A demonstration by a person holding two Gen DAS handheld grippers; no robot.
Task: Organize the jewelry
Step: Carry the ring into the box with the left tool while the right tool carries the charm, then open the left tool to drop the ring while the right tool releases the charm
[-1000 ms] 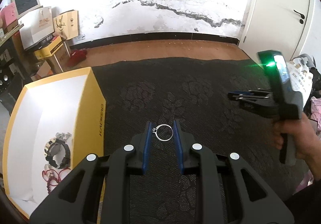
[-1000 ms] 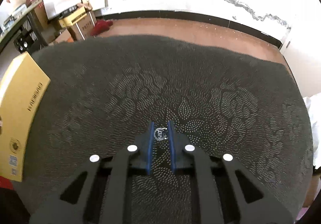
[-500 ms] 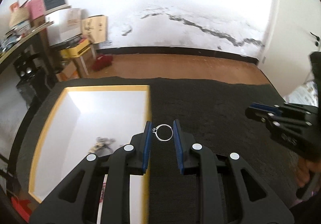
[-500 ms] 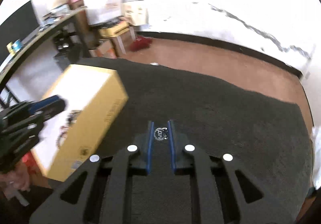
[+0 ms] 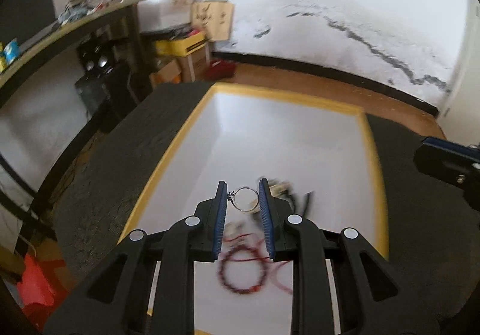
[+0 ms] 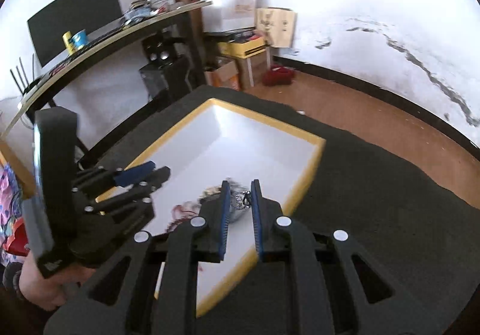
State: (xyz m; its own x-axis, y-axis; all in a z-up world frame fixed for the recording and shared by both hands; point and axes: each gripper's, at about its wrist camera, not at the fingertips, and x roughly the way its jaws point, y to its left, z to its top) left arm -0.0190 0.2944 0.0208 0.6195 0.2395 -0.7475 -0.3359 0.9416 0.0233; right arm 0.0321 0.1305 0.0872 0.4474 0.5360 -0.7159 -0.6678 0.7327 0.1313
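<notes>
Silver ring (image 5: 245, 199) sits pinched across its band between the blue pads (image 5: 220, 215) of the left gripper (image 5: 241, 189), small stone against the left pad. Hangs now over the white inside of the yellow box (image 5: 373, 173), whereas a second ago hung above the dark patterned carpet (image 5: 420, 245) just beside the box wall. Same for the right gripper (image 6: 240, 185): clamped on a smaller dark-patterned ring (image 6: 240, 200), carried from mid-carpet to just over the box's near right edge. Means both pieces are probably at the drop stage, with only release left for this pair. Below the silver ring lie a red bead bracelet (image 5: 241, 275) and a blurred dark piece (image 5: 297, 200), perhaps a watch, already stowed. No legible writing anywhere: no lettering shows on the box from either view, and print on the cardboard bag (image 6: 276, 26) by the wall is too small to make out.
</notes>
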